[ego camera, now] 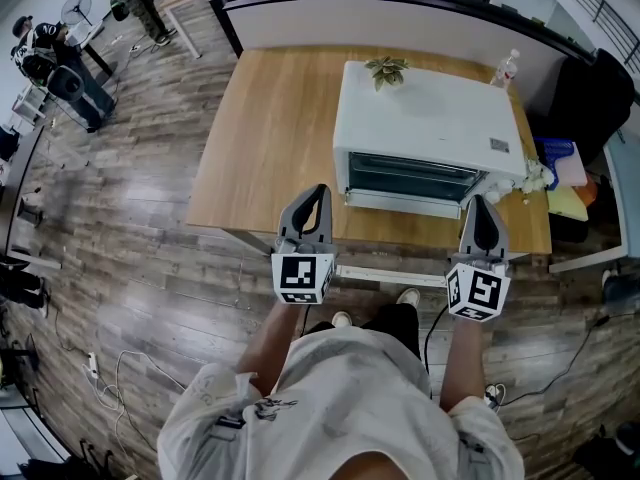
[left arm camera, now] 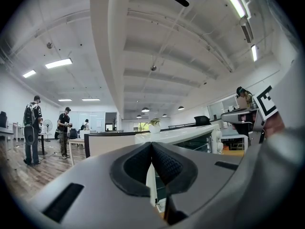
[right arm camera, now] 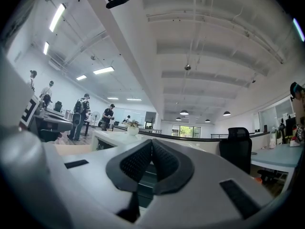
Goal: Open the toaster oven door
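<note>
Wood plank floor (ego camera: 130,258), open office, a few people standing far left.

Wooden table (ego camera: 270,138) with its far edge against a low partition.

White toaster oven (ego camera: 430,118) sits on the table's right half, back near the far edge, front set a little in from the near edge and facing the person. Its glass door (ego camera: 410,176) is shut, flush with the front.

Left gripper (ego camera: 320,192): held level, tip over the table's near edge, just left of the oven's front-left corner, not touching it. Pads pressed together, nothing between them. Its own view looks past them to the oven's left side.

Right gripper (ego camera: 483,202): level, tip over the near edge at the oven's front-right corner. Can't tell from the head view whether it touches. Pads also pressed together, empty. Dark door glass shows behind them in the right gripper view.

Small potted plant (ego camera: 386,68) on the oven top, far edge, left of centre.

Water bottle (ego camera: 506,68) near the table's far-right corner, behind the oven.
</note>
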A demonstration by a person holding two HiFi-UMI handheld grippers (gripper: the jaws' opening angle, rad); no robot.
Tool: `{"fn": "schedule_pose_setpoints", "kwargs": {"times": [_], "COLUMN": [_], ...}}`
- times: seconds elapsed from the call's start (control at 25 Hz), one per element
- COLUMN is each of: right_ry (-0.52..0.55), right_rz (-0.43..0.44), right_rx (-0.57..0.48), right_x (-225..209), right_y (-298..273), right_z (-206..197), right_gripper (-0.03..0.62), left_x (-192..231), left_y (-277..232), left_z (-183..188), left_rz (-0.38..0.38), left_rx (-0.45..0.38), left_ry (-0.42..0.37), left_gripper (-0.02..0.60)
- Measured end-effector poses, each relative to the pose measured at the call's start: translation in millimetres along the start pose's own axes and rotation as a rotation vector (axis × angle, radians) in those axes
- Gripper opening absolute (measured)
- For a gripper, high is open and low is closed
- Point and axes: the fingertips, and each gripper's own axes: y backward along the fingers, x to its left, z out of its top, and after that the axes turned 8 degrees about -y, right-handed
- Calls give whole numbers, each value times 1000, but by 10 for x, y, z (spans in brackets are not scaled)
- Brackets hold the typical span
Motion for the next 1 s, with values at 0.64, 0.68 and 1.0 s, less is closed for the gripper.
{"fn": "schedule_pose_setpoints", "kwargs": {"times": [0.64, 0.68, 1.0], "right_ry": [22, 23, 28], "right_rz": [24, 25, 27], "right_rx": [32, 32, 32], "right_x": [72, 82, 130], "right_y": [-12, -11, -4], "right_z": [-51, -54, -33], "right_gripper": [23, 23, 23], "left_x": [44, 46, 73], "left_y": [8, 12, 51], "left_z": [-91, -98, -94], "left_rz": [-7, -8, -6], "left_rx": [20, 20, 18], "left_ry": [11, 11, 19], "left_gripper": [14, 14, 14]}}
